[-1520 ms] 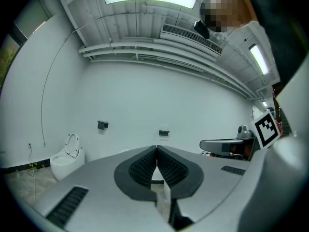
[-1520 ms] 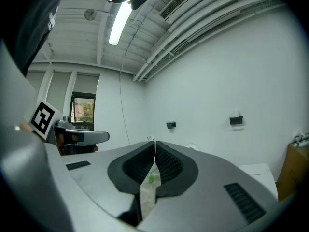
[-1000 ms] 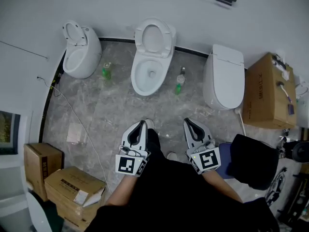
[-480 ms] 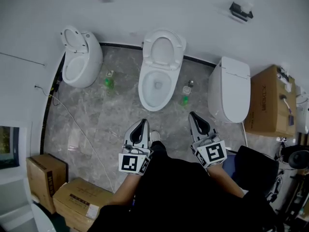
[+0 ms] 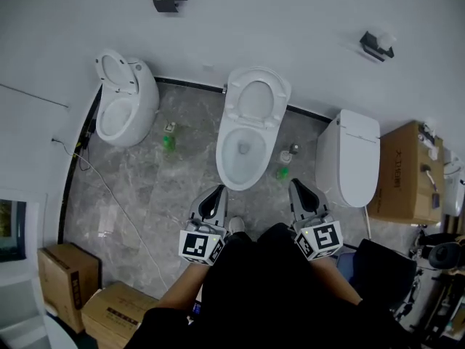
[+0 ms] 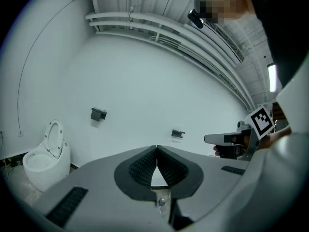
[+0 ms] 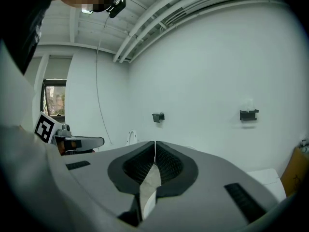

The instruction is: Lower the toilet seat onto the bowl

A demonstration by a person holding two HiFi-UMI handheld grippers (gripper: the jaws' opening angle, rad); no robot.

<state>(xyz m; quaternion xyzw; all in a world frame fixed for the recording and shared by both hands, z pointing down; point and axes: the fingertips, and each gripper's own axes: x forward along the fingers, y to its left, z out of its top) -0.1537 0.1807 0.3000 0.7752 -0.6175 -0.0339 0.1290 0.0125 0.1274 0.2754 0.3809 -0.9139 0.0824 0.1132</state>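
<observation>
The middle white toilet [image 5: 245, 158] stands against the wall with its seat [image 5: 256, 97] raised upright over the open bowl. My left gripper [image 5: 220, 189] is shut and empty, just short of the bowl's front on the left. My right gripper [image 5: 293, 184] is shut and empty too, beside the bowl's front right. In the left gripper view the left gripper [image 6: 156, 148] has its jaws closed together, and the right gripper shows at the far right. In the right gripper view the right gripper [image 7: 155, 143] also has its jaws together with nothing between them.
A second open toilet [image 5: 125, 99] stands at the left, a closed one [image 5: 352, 158] at the right. Green bottles [image 5: 169, 139] [image 5: 283, 167] sit on the grey floor between them. Cardboard boxes [image 5: 401, 173] [image 5: 73, 276] stand right and lower left. A cable [image 5: 109, 195] runs across the floor.
Both grippers have come forward toward the middle toilet, which now lies right ahead of their tips. Their jaws stayed shut.
</observation>
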